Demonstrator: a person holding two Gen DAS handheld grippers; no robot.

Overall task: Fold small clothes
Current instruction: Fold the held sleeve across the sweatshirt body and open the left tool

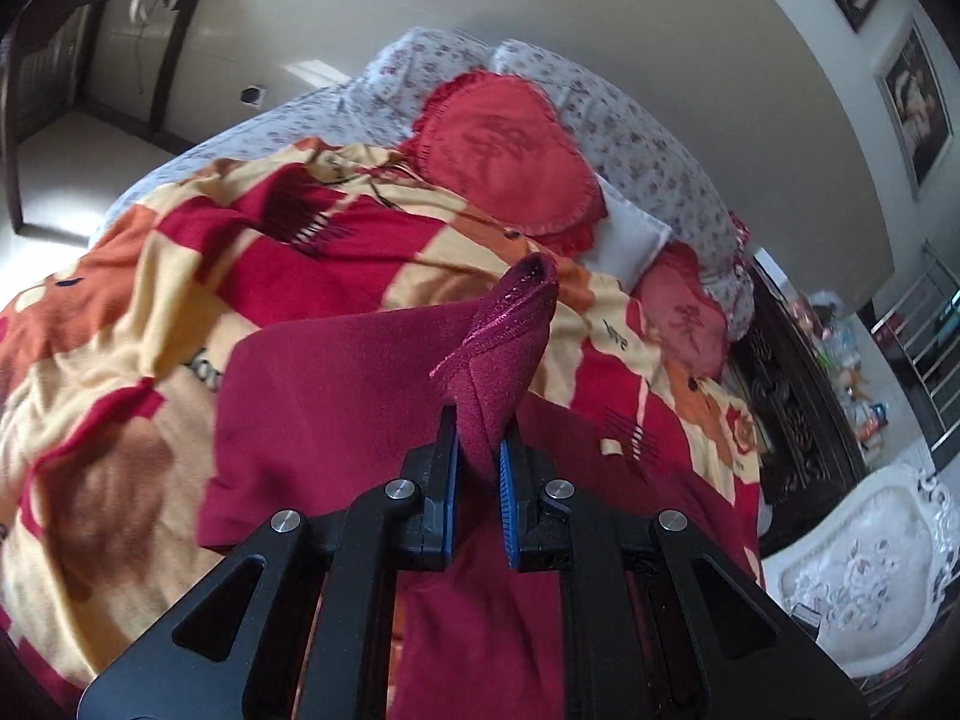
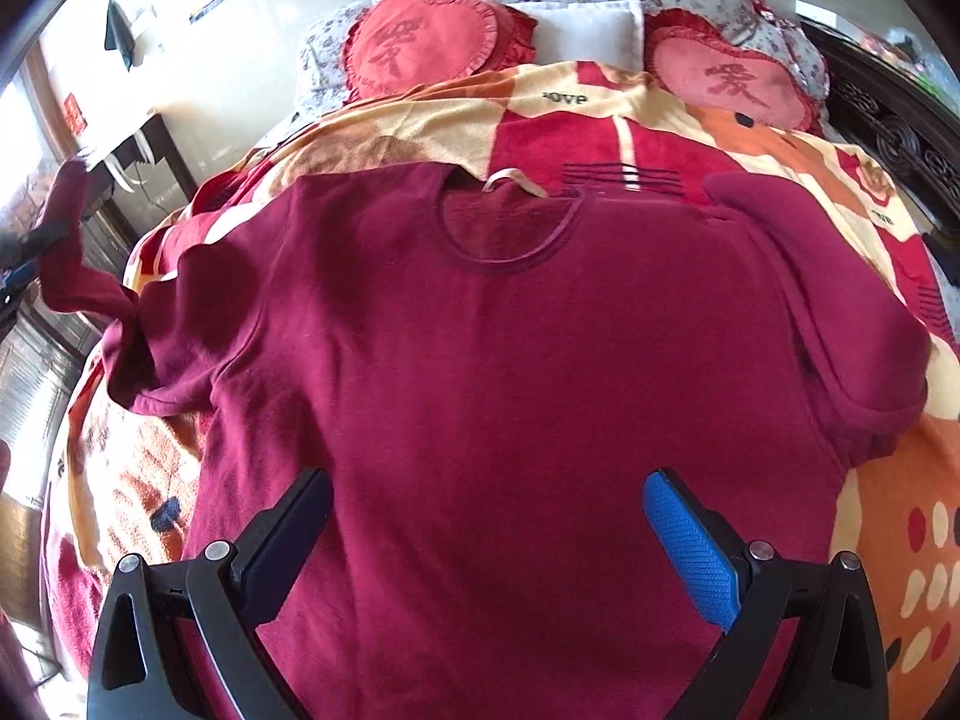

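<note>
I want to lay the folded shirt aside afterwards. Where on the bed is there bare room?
Free: the blanket strip between the shirt collar and the heart cushions, and the patch past the shirt's flat sleeve. Crowded: the head of the bed, with cushions and white pillow, and the side where the left gripper lifts the other sleeve.

A maroon shirt [image 2: 510, 360] lies on a red, cream and orange patterned blanket [image 2: 600, 120].
</note>
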